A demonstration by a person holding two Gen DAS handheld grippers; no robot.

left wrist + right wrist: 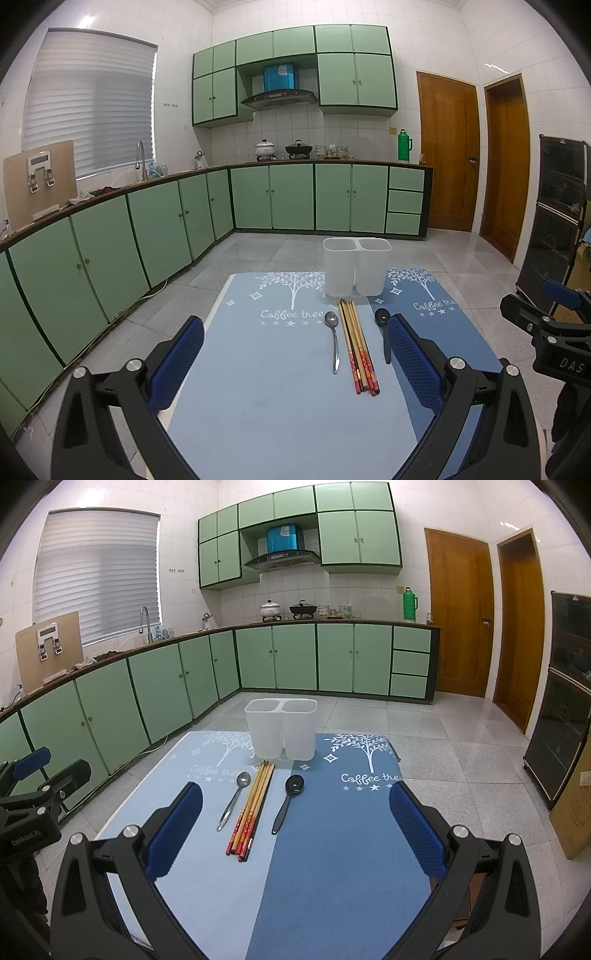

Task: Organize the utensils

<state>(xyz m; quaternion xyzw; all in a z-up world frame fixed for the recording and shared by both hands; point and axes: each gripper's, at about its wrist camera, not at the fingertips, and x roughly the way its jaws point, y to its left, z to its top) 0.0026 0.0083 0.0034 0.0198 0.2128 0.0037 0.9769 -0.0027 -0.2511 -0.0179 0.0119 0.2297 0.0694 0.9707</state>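
Observation:
A white two-compartment utensil holder (356,266) (282,727) stands upright at the far side of the table. In front of it lie a metal spoon (334,341) (233,799), a bundle of several wooden chopsticks (357,349) (253,805) and a black spoon (384,332) (288,801), side by side on the mats. My left gripper (295,362) is open and empty, held above the near left of the table. My right gripper (295,830) is open and empty, held above the near right. Each gripper shows at the edge of the other's view.
The table is covered by a light blue mat (266,369) on the left and a darker blue mat (351,830) on the right. Green kitchen cabinets (147,221) run along the left and far walls. A dark glass cabinet (565,698) stands at the right.

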